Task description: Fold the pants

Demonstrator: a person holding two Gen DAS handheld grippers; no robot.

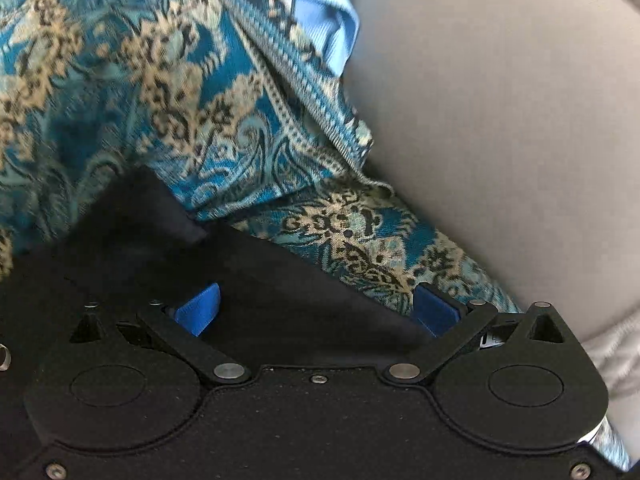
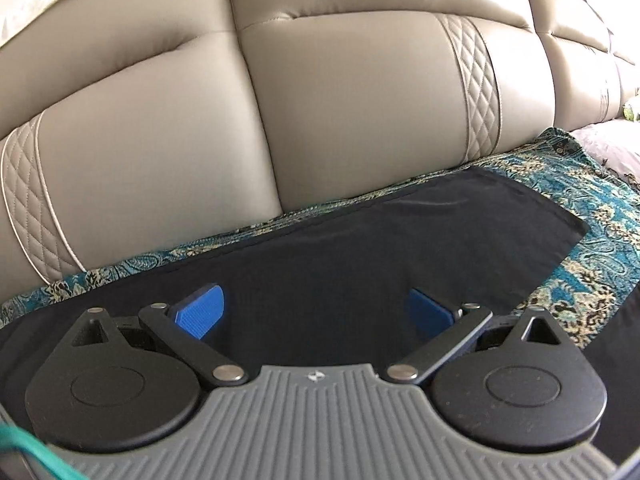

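Note:
The black pants [image 2: 400,248] lie flat on a teal patterned cloth [image 2: 608,224] along the sofa seat. Their straight edge ends at the right in the right wrist view. My right gripper [image 2: 316,314] is open, its blue pads [image 2: 200,314] spread wide just above the dark fabric. In the left wrist view a corner of the pants [image 1: 160,232] lies on the same patterned cloth [image 1: 120,100]. My left gripper [image 1: 316,310] is open, blue pads [image 1: 198,308] spread over the black fabric, holding nothing.
A beige leather sofa backrest [image 2: 340,112] rises right behind the cloth. A beige cushion [image 1: 500,120] sits right of the cloth in the left wrist view. A light blue garment [image 1: 336,28] lies at the cloth's far edge. Pale bedding [image 2: 612,148] shows far right.

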